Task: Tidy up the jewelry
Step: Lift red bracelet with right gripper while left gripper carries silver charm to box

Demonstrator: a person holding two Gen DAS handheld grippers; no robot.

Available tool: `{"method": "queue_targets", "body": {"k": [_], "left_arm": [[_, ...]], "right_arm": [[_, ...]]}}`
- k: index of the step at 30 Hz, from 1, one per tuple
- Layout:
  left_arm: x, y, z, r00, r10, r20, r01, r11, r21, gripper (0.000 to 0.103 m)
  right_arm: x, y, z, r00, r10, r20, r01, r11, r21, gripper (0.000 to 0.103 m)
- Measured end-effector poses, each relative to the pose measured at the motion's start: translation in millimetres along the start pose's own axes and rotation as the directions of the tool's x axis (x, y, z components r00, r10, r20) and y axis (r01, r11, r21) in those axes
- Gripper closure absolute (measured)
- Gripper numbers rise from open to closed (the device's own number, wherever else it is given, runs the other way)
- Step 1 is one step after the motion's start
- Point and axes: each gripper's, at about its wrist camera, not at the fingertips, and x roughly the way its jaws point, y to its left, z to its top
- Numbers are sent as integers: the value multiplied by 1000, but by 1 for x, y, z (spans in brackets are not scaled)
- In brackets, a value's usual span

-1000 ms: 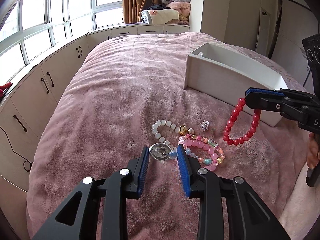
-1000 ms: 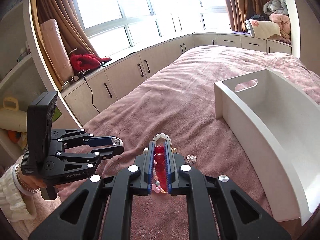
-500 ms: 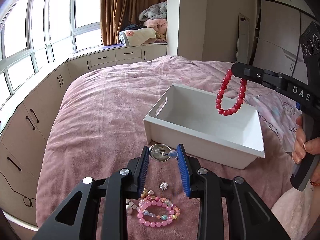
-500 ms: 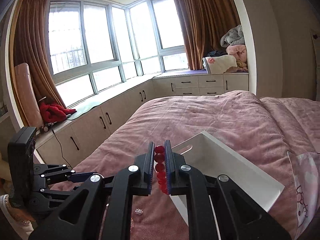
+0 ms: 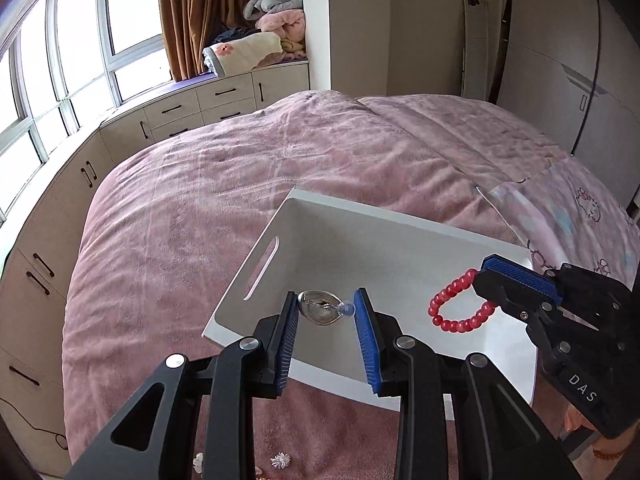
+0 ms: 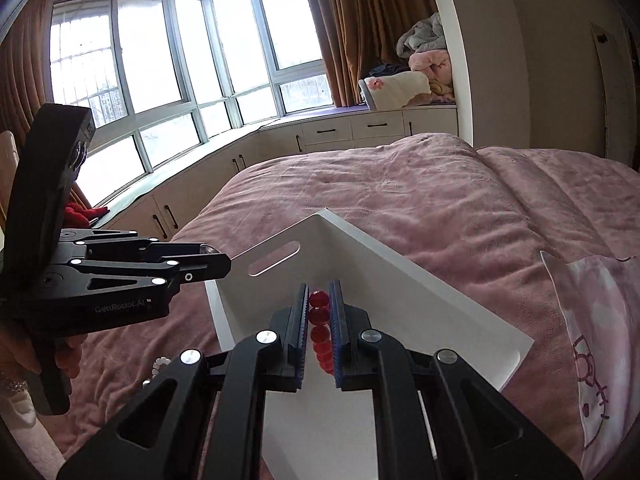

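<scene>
Jewelry is in both my tools, held over the white bin (image 5: 400,240) that sits on the pink bed (image 5: 240,184). My left tool (image 5: 326,312) grips a silver ring-like piece (image 5: 318,312) with a small pale blue bead at its right side; the piece spans the gap between the two blue pads, which press on it from either side, and it hangs above the near left corner of the bin, by the slotted handle. My right tool (image 6: 319,312) is clamped on a red bead bracelet (image 6: 320,332), its beads lined up in the narrow slit between the pads. From my left camera the bracelet (image 5: 460,308) droops as a loop from the tip of the right tool (image 5: 486,280), above the bin's right half. A few other pieces lie on the bed in front of the bin: a small sparkly flower-shaped one (image 5: 281,460) and some white beads (image 6: 160,364). A printed pillow (image 6: 596,340) lies to the right of the bin
</scene>
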Motion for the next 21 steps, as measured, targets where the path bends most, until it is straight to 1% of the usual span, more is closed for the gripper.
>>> {"method": "queue_targets", "body": {"k": [5, 7, 10, 15, 17, 18, 20, 21], "left_arm": [[50, -5, 11, 996, -24, -85, 20, 999, -44, 69], [66, -8, 13, 994, -19, -110, 14, 999, -49, 69], [86, -12, 17, 990, -15, -140, 8, 999, -53, 69], [108, -11, 19, 983, -6, -181, -5, 998, -61, 69], [112, -9, 18, 982, 15, -189, -29, 997, -73, 56], [112, -8, 18, 983, 34, -181, -49, 996, -79, 45], [107, -5, 18, 986, 49, -160, -63, 995, -81, 42], [105, -3, 18, 987, 57, -153, -70, 994, -79, 38]], "right_arm": [[10, -4, -2, 1000, -9, -11, 9, 1000, -14, 93], [13, -5, -4, 1000, -13, -19, 13, 1000, -13, 93], [19, -7, -6, 999, -35, -37, 34, 999, -22, 92], [25, -13, -8, 997, -51, -51, 51, 999, -6, 92], [26, -10, -9, 996, -67, -52, 66, 998, -19, 91], [25, -9, -9, 996, -77, -50, 76, 997, -26, 91], [24, -6, -9, 995, -92, -43, 90, 995, -41, 91], [23, -6, -9, 995, -95, -41, 93, 995, -47, 91]]}}
